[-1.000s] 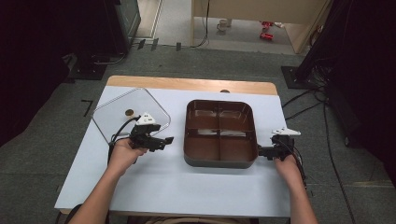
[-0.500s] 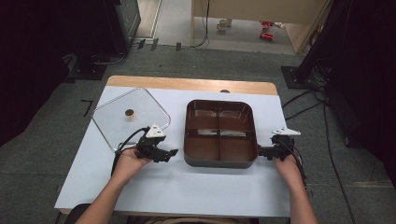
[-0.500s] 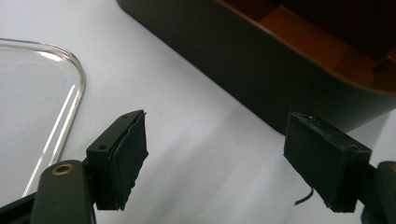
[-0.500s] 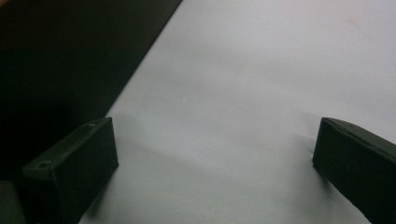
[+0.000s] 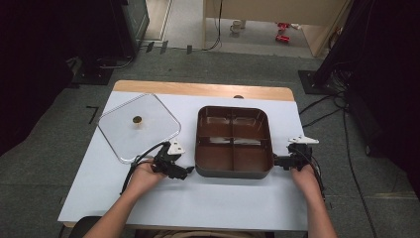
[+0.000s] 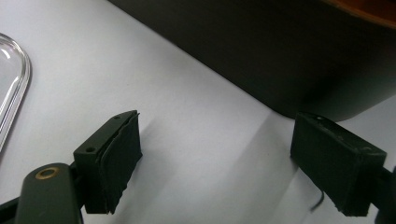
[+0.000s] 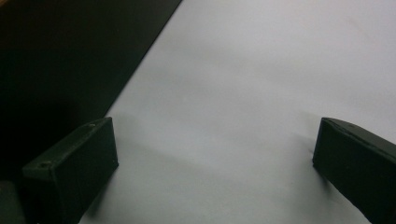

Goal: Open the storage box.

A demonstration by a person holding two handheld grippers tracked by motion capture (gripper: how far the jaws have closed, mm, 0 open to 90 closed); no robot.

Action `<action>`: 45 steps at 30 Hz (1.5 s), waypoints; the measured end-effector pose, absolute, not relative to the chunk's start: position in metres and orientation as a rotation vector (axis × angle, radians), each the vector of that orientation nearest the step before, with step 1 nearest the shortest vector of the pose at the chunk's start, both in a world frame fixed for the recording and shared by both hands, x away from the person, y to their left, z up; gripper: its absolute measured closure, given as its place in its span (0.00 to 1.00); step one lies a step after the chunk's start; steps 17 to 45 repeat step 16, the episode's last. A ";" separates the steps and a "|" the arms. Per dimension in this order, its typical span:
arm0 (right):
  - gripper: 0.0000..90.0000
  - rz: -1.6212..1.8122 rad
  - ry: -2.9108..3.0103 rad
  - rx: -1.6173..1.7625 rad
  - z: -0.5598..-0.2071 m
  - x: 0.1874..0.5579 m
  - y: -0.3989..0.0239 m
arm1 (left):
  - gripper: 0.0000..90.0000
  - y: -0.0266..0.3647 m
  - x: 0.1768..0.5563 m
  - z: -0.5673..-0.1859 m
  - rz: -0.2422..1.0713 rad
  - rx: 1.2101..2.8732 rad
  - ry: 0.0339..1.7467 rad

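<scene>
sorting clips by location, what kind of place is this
Probably a lab or recording studio: a white-topped wooden table on grey carpet, black equipment stands with trailing cables, and hand-held black two-jaw grippers.

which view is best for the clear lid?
High view: the whole clear lid lies flat on the table, left of the brown tray. Left gripper view catches just its curved edge; right gripper view gives nothing useful.

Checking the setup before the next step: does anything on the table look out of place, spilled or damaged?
Nothing spilled or broken. The clear lid lies off the brown tray, flat and turned askew on the white table. The tray's four compartments look empty.
</scene>
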State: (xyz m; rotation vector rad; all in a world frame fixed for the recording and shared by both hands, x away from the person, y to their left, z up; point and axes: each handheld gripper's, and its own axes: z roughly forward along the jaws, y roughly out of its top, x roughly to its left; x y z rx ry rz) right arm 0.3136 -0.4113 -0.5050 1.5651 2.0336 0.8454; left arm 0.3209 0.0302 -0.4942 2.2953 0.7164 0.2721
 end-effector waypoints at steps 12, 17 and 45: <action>0.00 0.846 2.034 1.565 -0.505 0.314 -0.411 | 0.17 0.033 0.316 -0.499 0.305 2.241 0.717; 0.00 0.846 2.033 1.566 -0.505 0.314 -0.411 | 0.17 0.033 0.315 -0.499 0.307 2.240 0.718; 0.00 0.846 2.033 1.566 -0.505 0.314 -0.411 | 0.17 0.033 0.315 -0.499 0.307 2.240 0.718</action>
